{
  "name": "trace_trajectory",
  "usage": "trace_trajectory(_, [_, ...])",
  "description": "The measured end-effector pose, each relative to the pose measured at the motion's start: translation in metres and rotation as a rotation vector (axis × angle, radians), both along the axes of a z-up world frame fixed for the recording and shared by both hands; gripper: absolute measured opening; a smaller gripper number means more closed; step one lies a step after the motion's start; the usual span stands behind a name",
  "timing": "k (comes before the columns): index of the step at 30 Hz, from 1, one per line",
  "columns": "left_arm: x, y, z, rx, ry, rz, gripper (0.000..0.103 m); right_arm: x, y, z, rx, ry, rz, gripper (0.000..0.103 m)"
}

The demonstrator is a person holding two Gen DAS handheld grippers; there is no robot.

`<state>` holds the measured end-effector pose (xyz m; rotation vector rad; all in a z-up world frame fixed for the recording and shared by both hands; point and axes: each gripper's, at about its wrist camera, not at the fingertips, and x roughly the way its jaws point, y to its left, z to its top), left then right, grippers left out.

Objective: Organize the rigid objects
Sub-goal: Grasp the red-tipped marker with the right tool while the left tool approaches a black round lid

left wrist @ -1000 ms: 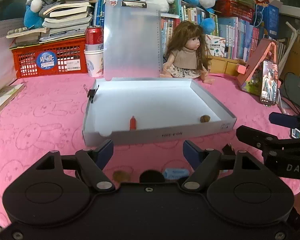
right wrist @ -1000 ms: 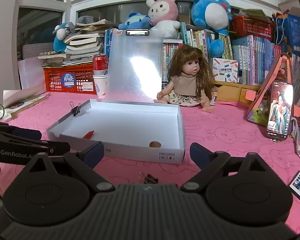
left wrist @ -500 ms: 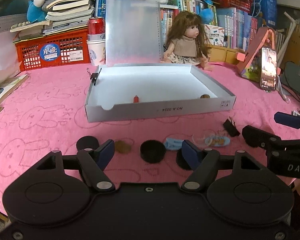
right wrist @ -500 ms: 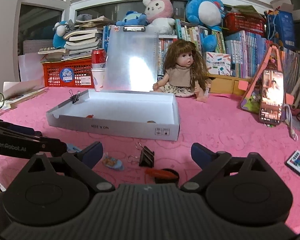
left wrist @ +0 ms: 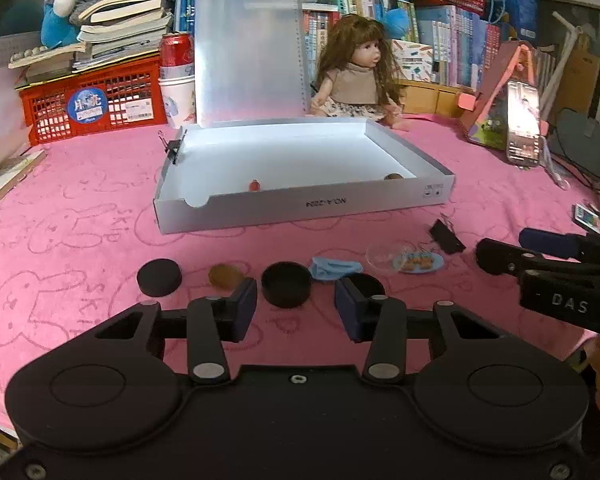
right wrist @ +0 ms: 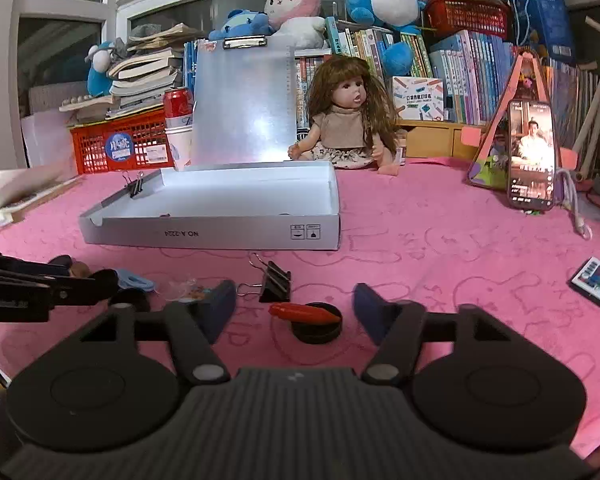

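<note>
As the left wrist view shows, the left hand-held gripper [left wrist: 295, 307] hangs released over a round black plastic cap [left wrist: 286, 283] on the pink cloth-covered surface [left wrist: 80, 248], probably its next pick for the shallow white cardboard box [left wrist: 300, 204].

In the right wrist view, the right hand-held gripper [right wrist: 294, 310] stands released around a small orange-red capsule [right wrist: 302, 312] lying on another black cap [right wrist: 317, 330].

- Left gripper [left wrist: 295, 307]: matte black smooth housing, two round discs, silver pivot pins, small screws along the edges, dark blue finger pads [left wrist: 245, 306].
- Right gripper [right wrist: 294, 310]: black housing, ribbed centre panel, two round discs, silver pins, blue pads [right wrist: 220, 306].
- White lettering "DAS" on the right unit's side, left wrist view.
</note>
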<state>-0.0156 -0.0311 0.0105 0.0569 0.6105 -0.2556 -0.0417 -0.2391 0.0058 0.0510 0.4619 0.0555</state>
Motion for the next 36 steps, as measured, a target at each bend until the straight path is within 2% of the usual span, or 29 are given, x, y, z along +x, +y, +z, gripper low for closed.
trace_trajectory(2, [0.004,-0.001,-0.001,0.004,-0.006,0.024,0.042,0.003,0.000,0.000,0.007,0.010,0.000,0.061])
trace_trajectory(9, [0.013,-0.005,-0.004,0.024,-0.025,0.026,0.042,0.012,-0.002,-0.006,0.060,0.046,-0.031,0.060])
trace_trajectory(19, [0.018,-0.005,-0.013,0.023,-0.005,0.027,0.042,0.015,-0.004,-0.009,0.067,0.062,-0.045,0.057])
trace_trajectory(25, [0.021,-0.005,-0.017,0.021,0.007,0.032,0.042,0.017,-0.005,-0.009,0.076,0.060,-0.055,0.048])
trace_trajectory(29, [0.022,-0.005,-0.017,0.020,0.007,0.034,0.042,0.015,-0.003,-0.006,0.064,0.042,-0.042,0.033])
trace_trajectory(33, [0.021,-0.004,-0.017,0.018,0.008,0.035,0.042,0.012,0.005,-0.002,0.021,0.021,-0.028,0.027])
trace_trajectory(36, [0.022,-0.004,-0.017,0.019,0.008,0.036,0.042,0.012,0.007,-0.003,0.026,0.027,-0.024,0.024])
